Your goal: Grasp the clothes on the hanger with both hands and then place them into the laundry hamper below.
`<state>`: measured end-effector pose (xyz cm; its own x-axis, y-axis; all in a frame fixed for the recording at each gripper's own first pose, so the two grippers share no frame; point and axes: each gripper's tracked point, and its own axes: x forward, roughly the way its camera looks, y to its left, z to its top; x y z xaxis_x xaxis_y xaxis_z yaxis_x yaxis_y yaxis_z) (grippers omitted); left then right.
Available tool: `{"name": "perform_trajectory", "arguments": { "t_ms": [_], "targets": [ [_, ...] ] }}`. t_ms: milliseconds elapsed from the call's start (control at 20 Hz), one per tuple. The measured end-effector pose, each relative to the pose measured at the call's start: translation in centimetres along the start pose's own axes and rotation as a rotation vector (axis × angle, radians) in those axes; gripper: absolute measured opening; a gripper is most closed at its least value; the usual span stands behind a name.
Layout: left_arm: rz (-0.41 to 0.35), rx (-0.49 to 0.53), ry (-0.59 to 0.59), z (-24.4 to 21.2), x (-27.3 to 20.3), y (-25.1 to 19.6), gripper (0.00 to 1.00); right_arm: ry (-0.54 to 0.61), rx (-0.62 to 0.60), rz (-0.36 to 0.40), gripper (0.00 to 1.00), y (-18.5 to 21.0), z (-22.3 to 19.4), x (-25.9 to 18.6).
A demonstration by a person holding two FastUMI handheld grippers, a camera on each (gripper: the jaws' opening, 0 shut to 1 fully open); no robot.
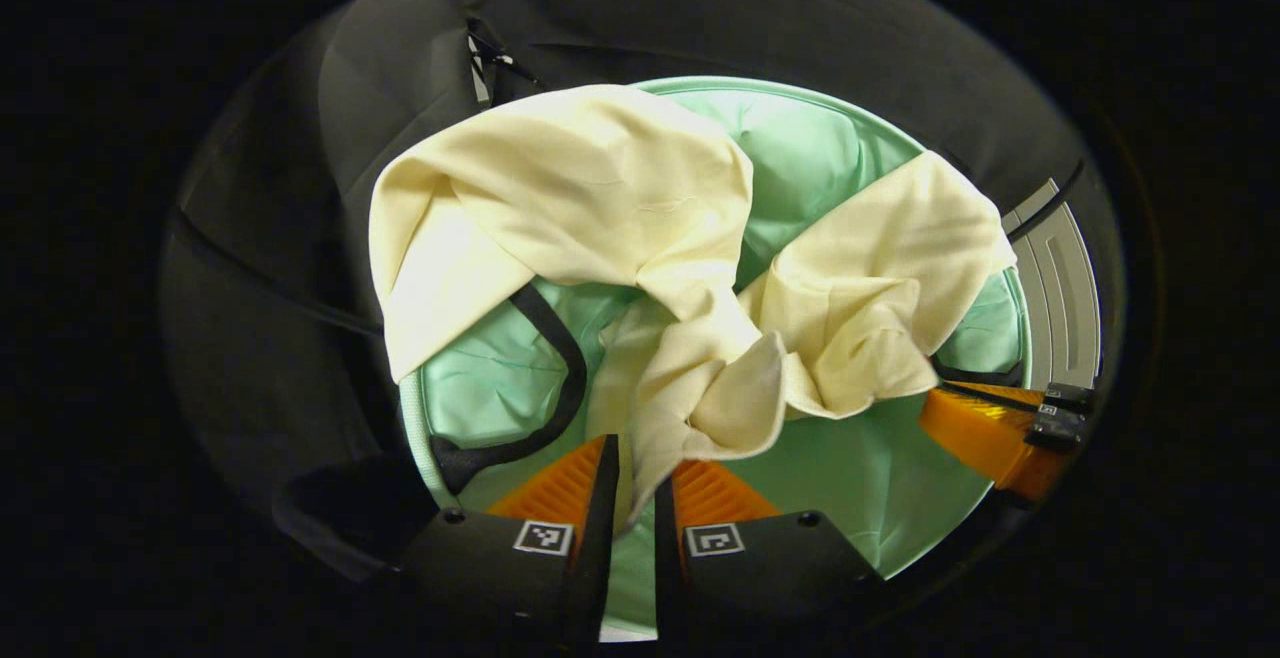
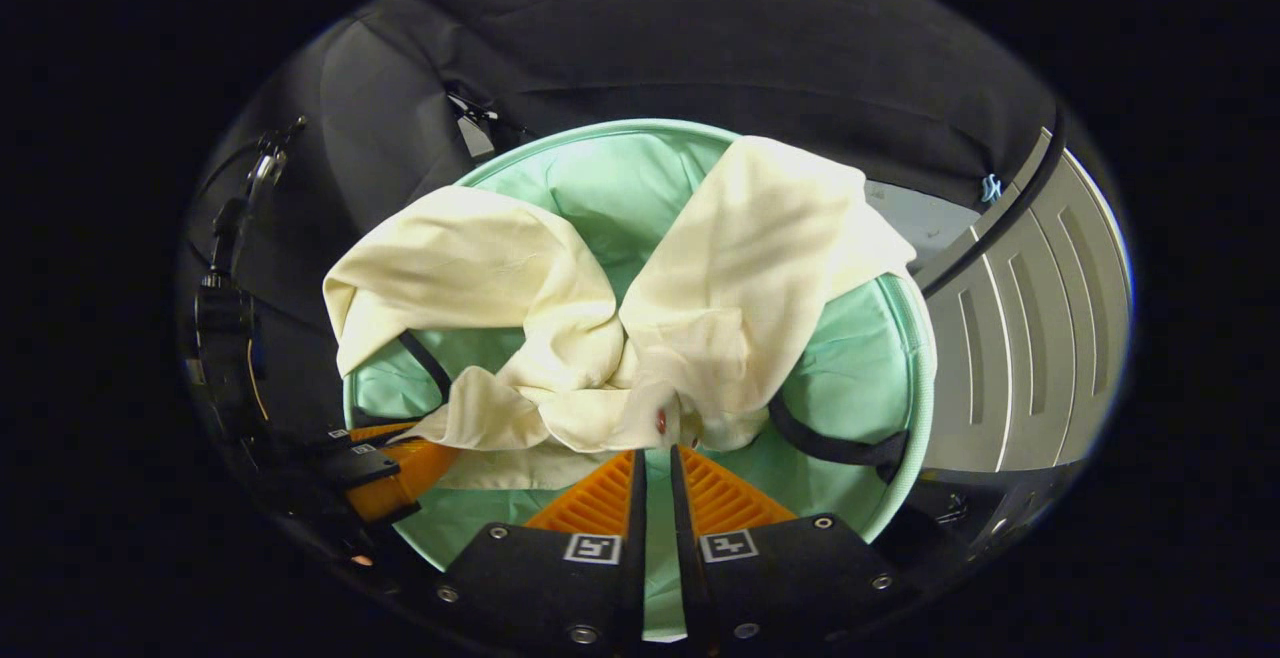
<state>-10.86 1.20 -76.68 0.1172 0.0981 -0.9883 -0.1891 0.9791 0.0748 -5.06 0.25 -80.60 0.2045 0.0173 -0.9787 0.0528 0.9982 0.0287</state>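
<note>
Both grippers sit over the mint laundry hamper [image 1: 880,478], cream garment [image 1: 600,198] bunched between them and draped across the opening.

Left gripper [image 1: 636,483]: nearly closed, a fold of cloth runs down into the narrow gap between its fingers, so it looks pinched. Right gripper [image 2: 652,483]: also nearly closed, the cloth's edge sits right at its fingertips; whether cloth is actually clamped I can't tell from here.

Step in hand, as I read it: lowering and letting go into the hamper. To do it well:
- bring both grippers further down inside the rim [image 2: 925,358] before opening; ahead of them, the two big lobes ride over the far rim and could hang outside
- open both together so one side doesn't drag the bundle over the edge
- keep clear of the black strap handles [image 1: 560,378]

View differences:
- left gripper view: right gripper off to its right, at the hamper's edge, touching the cloth
- right gripper view: left gripper [image 2: 400,473] off to its left, plus a grey panelled cabinet [image 2: 1010,338] just beside the hamper on its right, and a small red spot on the cloth near its fingertips
</note>
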Motion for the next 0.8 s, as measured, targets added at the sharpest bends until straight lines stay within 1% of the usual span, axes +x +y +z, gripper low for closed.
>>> {"name": "perform_trajectory", "arguments": {
  "t_ms": [50, 100, 150, 200, 250, 300, 350, 400, 450, 550, 600, 700, 800],
  "targets": [
    [-0.005, -0.004, 0.001, 0.0, -0.1, -0.2, 0.29, -0.006, 0.007, -0.003, 0.24, -0.1, 0.1, 0.0],
    [-0.007, -0.003, 0.001, 0.2, -0.3, -0.4, 0.38, -0.009, 0.011, -0.005, 0.29, -0.2, 0.3, -0.3],
    [-0.024, -0.001, 0.005, 0.1, -0.4, -0.9, 0.33, -0.013, 0.015, -0.001, 0.39, -0.3, 0.4, -0.6],
    [-0.032, 0.007, 0.012, 0.1, -0.8, -1.1, 0.40, -0.016, 0.018, 0.011, 0.34, -0.3, 0.6, -0.9],
    [-0.041, 0.009, 0.011, 0.0, -1.0, -1.5, 0.42, -0.022, 0.020, 0.018, 0.55, -0.3, 0.8, -1.1],
    [-0.043, 0.007, 0.004, 0.2, -0.9, -1.8, 0.62, -0.029, 0.017, 0.019, 0.48, -0.4, 1.0, -1.3],
    [-0.045, 0.001, -0.001, 0.4, -1.2, -1.8, 0.81, -0.040, 0.011, 0.009, 0.68, -0.7, 1.3, -1.5],
    [-0.045, -0.005, -0.008, 0.8, -1.8, -1.9, 1.00, -0.053, 0.011, -0.017, 0.72, -1.1, 1.6, -1.7],
    [-0.039, -0.006, -0.013, 0.7, -1.7, -1.8, 0.99, -0.067, 0.013, -0.034, 0.83, -1.5, 1.9, -2.0],
    [-0.013, -0.004, -0.027, 0.9, -2.2, -1.4, 0.98, -0.075, 0.024, -0.028, 0.94, -1.3, 2.2, -2.6],
    [-0.005, 0.002, -0.039, 1.3, -2.6, -1.2, 1.00, -0.079, 0.028, -0.021, 0.94, -1.4, 2.3, -3.0],
    [0.005, 0.014, -0.061, 2.0, -3.3, -1.1, 0.99, -0.094, 0.024, -0.019, 0.95, -1.5, 2.8, -3.5],
    [-0.005, 0.016, -0.088, 2.7, -4.3, -1.7, 1.00, -0.109, 0.021, -0.018, 0.95, -1.4, 3.3, -4.2]
  ]
}}
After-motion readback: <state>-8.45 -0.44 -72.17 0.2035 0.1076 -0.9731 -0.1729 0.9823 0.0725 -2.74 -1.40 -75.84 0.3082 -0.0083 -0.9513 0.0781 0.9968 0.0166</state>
